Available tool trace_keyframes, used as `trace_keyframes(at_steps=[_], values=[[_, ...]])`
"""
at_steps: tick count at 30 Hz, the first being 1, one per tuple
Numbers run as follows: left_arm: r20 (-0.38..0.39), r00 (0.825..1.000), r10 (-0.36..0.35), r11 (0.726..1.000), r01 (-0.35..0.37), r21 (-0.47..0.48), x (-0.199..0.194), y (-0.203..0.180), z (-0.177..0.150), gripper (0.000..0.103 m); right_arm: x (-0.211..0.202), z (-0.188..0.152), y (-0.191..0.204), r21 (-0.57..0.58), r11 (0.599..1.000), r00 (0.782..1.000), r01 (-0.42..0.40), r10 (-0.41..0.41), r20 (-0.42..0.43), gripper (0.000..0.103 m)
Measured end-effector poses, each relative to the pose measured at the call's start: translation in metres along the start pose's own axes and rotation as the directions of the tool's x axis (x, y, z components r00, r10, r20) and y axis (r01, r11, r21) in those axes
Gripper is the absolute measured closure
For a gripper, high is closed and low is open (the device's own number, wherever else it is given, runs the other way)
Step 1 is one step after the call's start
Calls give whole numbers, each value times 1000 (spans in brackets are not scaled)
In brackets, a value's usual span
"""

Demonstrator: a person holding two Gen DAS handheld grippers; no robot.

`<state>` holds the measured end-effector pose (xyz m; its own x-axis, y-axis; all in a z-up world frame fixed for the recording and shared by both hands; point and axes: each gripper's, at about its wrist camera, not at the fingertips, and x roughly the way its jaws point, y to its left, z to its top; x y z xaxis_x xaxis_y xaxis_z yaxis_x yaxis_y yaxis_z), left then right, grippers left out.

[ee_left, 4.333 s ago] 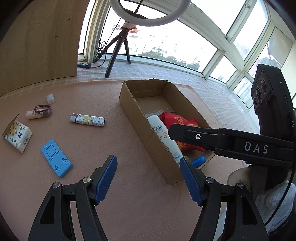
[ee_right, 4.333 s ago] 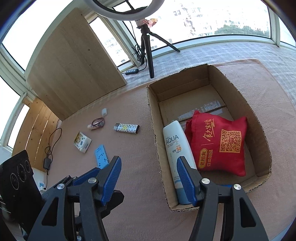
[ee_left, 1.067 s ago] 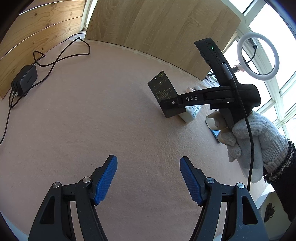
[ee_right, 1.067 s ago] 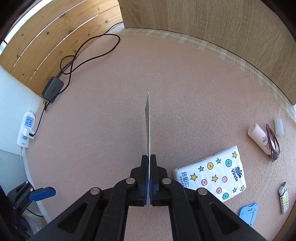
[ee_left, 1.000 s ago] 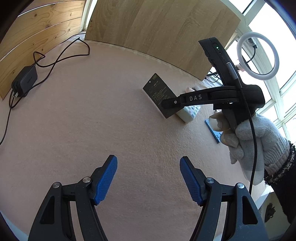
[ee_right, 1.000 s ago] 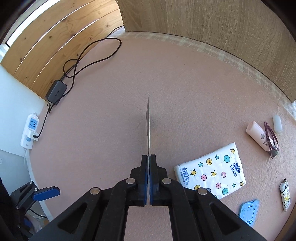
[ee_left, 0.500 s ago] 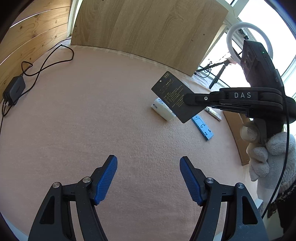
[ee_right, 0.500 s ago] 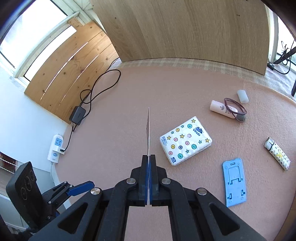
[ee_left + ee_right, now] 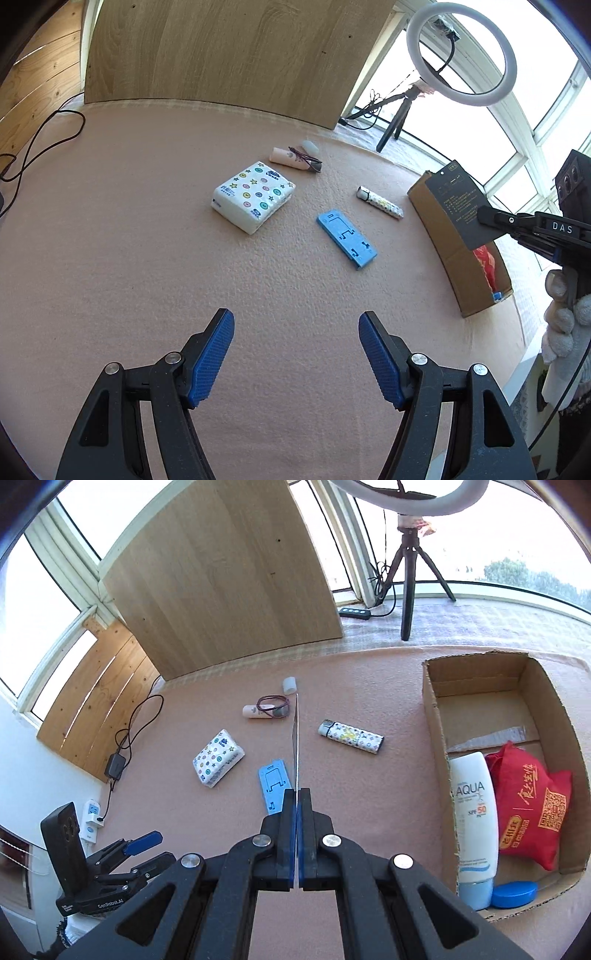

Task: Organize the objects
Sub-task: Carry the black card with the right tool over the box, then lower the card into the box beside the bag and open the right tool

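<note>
Pink carpet (image 9: 147, 258) is scattered with small items; a black card (image 9: 456, 205) is clamped in the right hand-held gripper (image 9: 296, 797) beside the cardboard box (image 9: 436, 720), while the left hand-held gripper (image 9: 295, 354) is held apart, empty.

both wrist views high over carpet (image 9: 147, 258), perhaps angled down, sharing cardboard box (image 9: 436, 738)

sunscreen tube (image 9: 474, 823): "AQUA", "SPF 50" | right claw (image 9: 480, 218) arm: "DAS" | left claw (image 9: 146, 840) body: "GenRobot.AI"
</note>
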<state>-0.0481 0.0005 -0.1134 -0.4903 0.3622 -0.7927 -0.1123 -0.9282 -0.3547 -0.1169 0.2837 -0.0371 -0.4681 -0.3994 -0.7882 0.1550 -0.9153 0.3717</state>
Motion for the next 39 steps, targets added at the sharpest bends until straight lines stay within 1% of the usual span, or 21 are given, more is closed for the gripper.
trace_keyframes(at_steps=[7,12,17,20,21,22,23,24,25,28,33,39], values=[[-8,1000,-19,998,19,51,13,-39,5,30,-43,-6,-71,112,989,992,99,-107,71,103],[-9,1000,-22,997,23,67,20,-55,9,30,-57,-7,-108,169,975,983,141,-158,92,103],[-8,1000,-11,998,12,67,24,-58,12,30,-60,-9,-128,195,966,978,167,-187,90,103],[-3,1000,2,998,-1,66,24,-57,13,30,-59,-9,-129,178,970,980,163,-181,88,100],[-1,1000,7,998,-7,64,24,-55,15,30,-59,-9,-128,178,969,978,171,-189,86,95],[0,1000,11,998,-11,62,24,-53,16,30,-59,-9,-127,179,967,977,179,-196,83,78],[2,1000,16,998,-16,59,23,-51,17,30,-59,-8,-125,181,966,975,186,-204,84,67],[4,1000,21,998,-21,58,22,-48,18,30,-59,-9,-123,185,964,973,193,-213,94,50],[7,1000,27,998,-27,58,21,-46,19,30,-61,-9,-122,188,962,970,196,-218,108,48],[14,999,46,997,-47,60,18,-39,24,30,-60,-9,-117,193,961,968,199,-223,111,47],[34,997,68,996,-70,55,11,-24,39,30,-54,-10,-103,193,965,975,177,-199,100,47],[41,995,86,994,-88,62,15,-9,63,30,-38,-20,-73,168,976,985,142,-156,72,45]])
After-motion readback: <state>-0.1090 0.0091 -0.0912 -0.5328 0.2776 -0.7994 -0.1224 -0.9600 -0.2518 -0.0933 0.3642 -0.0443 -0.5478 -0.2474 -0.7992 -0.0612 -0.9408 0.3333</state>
